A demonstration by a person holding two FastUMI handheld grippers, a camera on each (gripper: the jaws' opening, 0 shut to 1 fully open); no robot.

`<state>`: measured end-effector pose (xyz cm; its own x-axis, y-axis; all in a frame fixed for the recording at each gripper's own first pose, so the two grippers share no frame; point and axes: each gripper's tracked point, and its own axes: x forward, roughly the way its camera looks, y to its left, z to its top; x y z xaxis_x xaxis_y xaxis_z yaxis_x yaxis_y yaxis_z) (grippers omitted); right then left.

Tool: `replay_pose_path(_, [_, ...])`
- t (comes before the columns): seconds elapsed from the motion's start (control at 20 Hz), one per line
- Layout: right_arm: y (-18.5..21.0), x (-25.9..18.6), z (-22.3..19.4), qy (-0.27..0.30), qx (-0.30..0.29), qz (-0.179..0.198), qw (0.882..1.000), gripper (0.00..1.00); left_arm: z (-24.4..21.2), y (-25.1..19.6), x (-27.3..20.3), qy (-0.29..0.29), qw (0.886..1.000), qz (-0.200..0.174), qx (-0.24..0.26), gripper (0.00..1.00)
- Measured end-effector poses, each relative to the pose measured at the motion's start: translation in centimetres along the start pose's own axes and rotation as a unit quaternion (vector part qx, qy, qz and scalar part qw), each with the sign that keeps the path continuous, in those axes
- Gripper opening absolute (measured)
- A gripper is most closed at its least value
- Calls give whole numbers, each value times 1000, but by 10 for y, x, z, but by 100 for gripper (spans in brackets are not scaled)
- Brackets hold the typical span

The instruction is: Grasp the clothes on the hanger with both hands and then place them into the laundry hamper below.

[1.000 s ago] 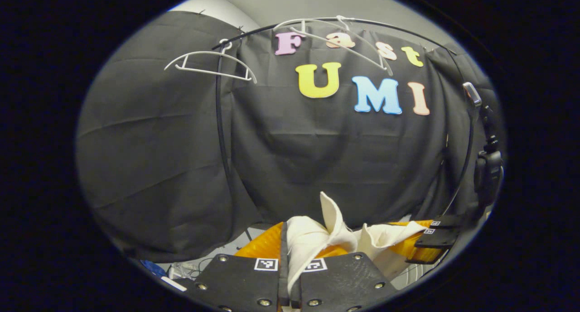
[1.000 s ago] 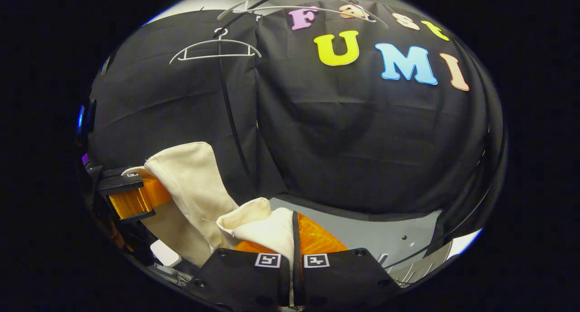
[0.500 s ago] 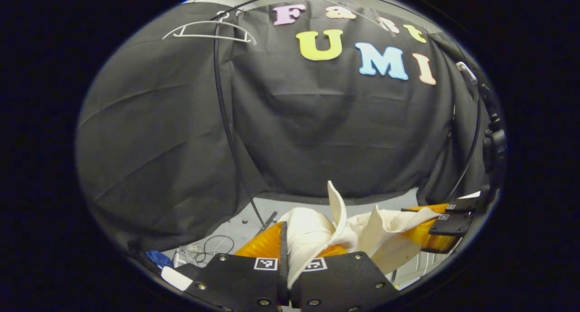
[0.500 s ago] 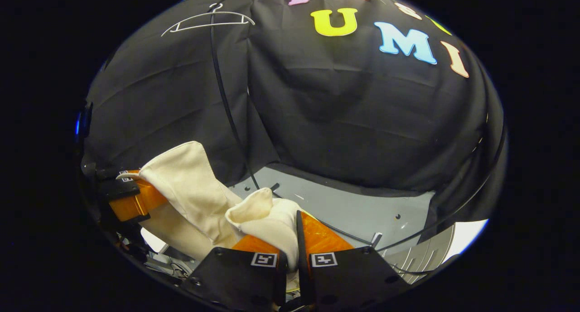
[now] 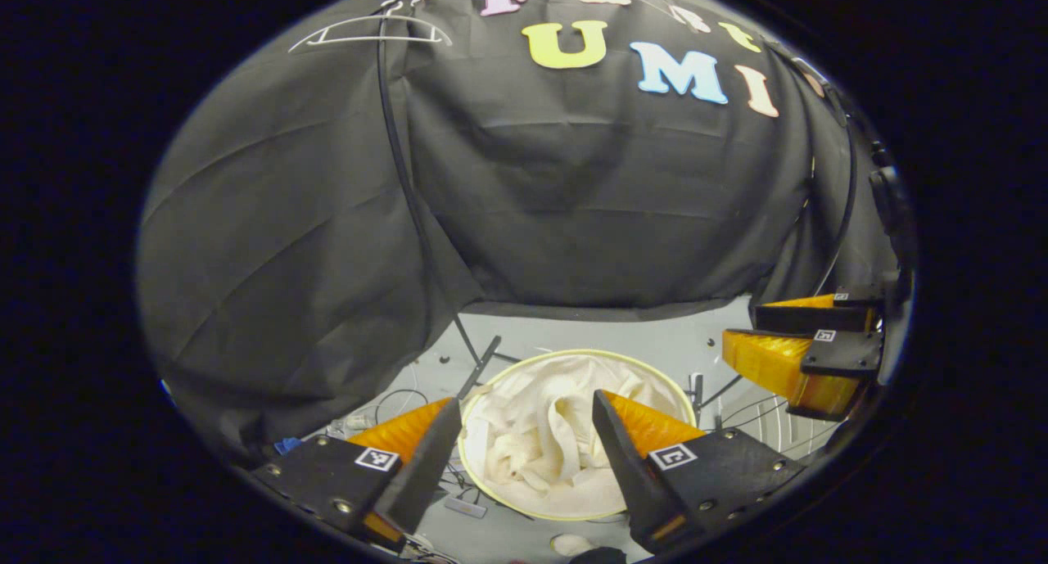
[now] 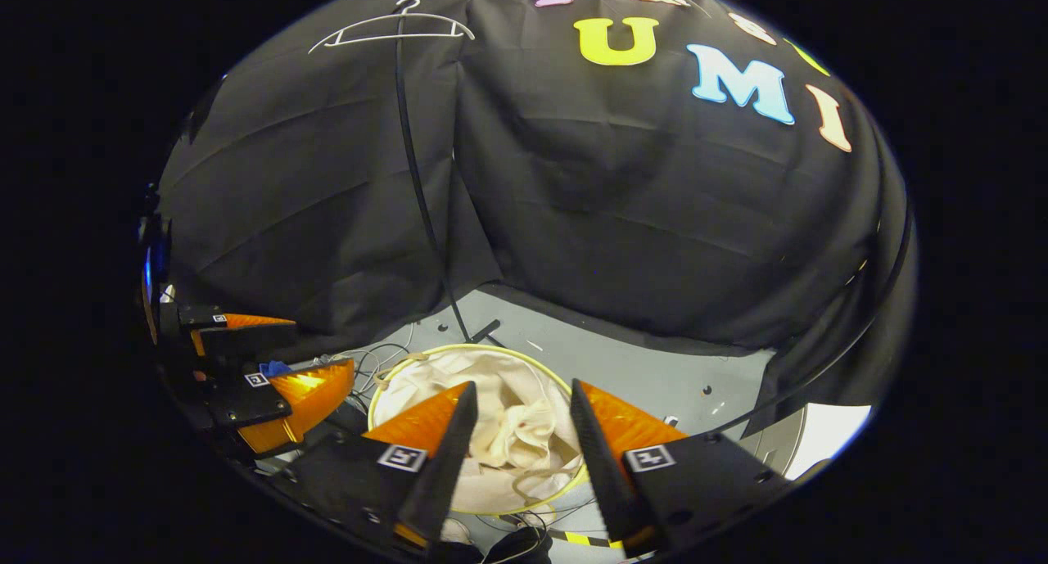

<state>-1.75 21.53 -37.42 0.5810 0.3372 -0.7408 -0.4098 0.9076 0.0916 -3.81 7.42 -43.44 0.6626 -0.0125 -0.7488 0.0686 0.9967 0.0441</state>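
I see both grippers, left [image 5: 524,433] and right [image 6: 517,429], spread wide and empty above the hamper [image 5: 491,384]. The clothes [image 5: 540,433] lie crumpled inside it. They look soft and light; I would pinch a thick fold.

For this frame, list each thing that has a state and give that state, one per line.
Left gripper: open, holding nothing, above the hamper.
Right gripper: open, holding nothing, above the hamper.
Clothes: crumpled inside the hamper, free of both grippers.
Laundry hamper: upright on the floor, open top, cloth inside.
Hanger: bare, hanging on the rail.
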Motion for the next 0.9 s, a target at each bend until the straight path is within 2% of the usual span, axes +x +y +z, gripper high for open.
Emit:
replay_pose_path(0.05, [-2, -5, 4, -6, -1, -5, 1000, 80, 7, 3, -5, -7, 1000, 1, 0, 96])
replay_pose_path(0.1, [-3, -13, 9, -14, -2, -12, 1000, 93, 12, 5, -12, -15, 1000, 1, -1, 95])
replay_pose_path(0.2, [-9, -32, 20, -32, -1, -32, 999, 99, 26, 9, -30, -31, 1000, -2, -2, 95])
replay_pose_path(0.4, [-24, -84, 55, -92, 17, -79, 993, 98, 70, 12, -74, -88, 996, -20, 15, 95])
replay_pose_path(0.55, [-35, -116, 79, -130, 34, -100, 986, 97, 113, 11, -102, -140, 989, -29, 28, 95])
replay_pose_path(0.9, [-76, -213, 124, -226, 53, -154, 960, 97, 194, -8, -174, -241, 969, -46, 22, 95])
